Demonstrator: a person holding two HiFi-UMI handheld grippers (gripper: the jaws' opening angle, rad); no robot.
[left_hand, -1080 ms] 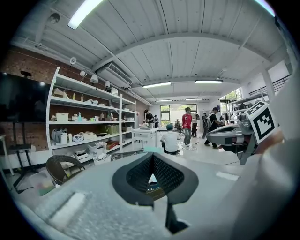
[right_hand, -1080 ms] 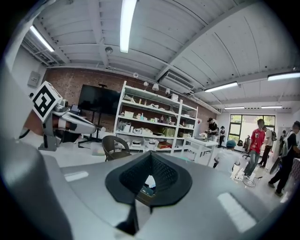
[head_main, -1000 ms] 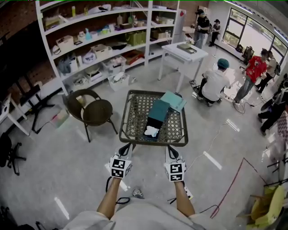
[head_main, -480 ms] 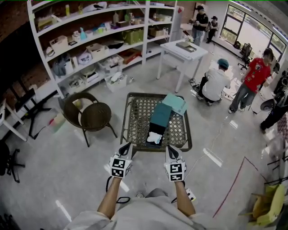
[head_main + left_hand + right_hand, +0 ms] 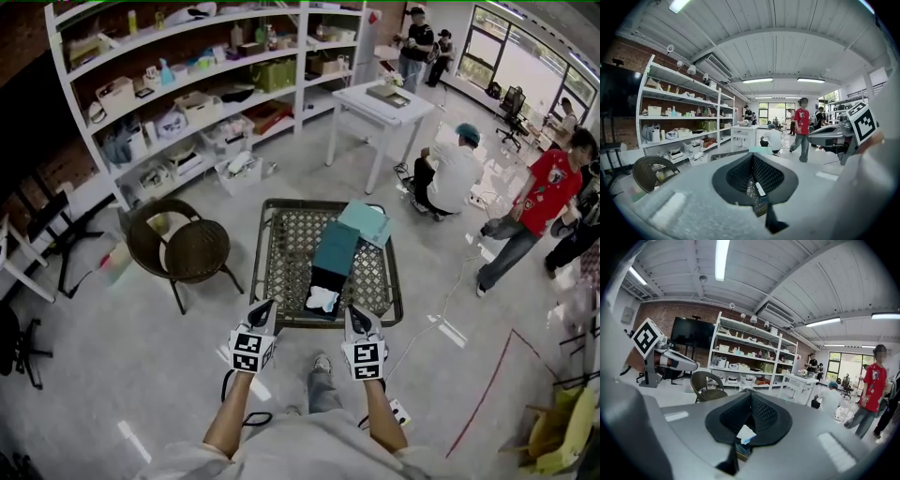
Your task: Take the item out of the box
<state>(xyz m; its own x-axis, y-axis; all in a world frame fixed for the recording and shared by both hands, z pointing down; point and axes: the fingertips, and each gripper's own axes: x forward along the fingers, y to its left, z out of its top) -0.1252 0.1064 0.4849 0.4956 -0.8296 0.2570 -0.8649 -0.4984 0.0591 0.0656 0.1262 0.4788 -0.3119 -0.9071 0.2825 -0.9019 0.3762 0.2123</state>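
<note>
Head view: two grippers (image 5: pixel 265 307) (image 5: pixel 354 313), one box (image 5: pixel 328 278)

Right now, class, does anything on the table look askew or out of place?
The pale teal lid lies skewed at the far right corner of the table. The box sits slanted too, with a white item at its open near end.

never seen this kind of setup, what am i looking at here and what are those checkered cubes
A person, no robot, holds a two-jaw gripper in each hand; the marker cubes are part of them. One picture comes from a head camera looking down at the left gripper and right gripper. The other two come from cameras riding on each gripper, looking along its jaws. Both are shut and hold nothing. Ahead, a mesh table carries an open dark box with a white item inside.
</note>
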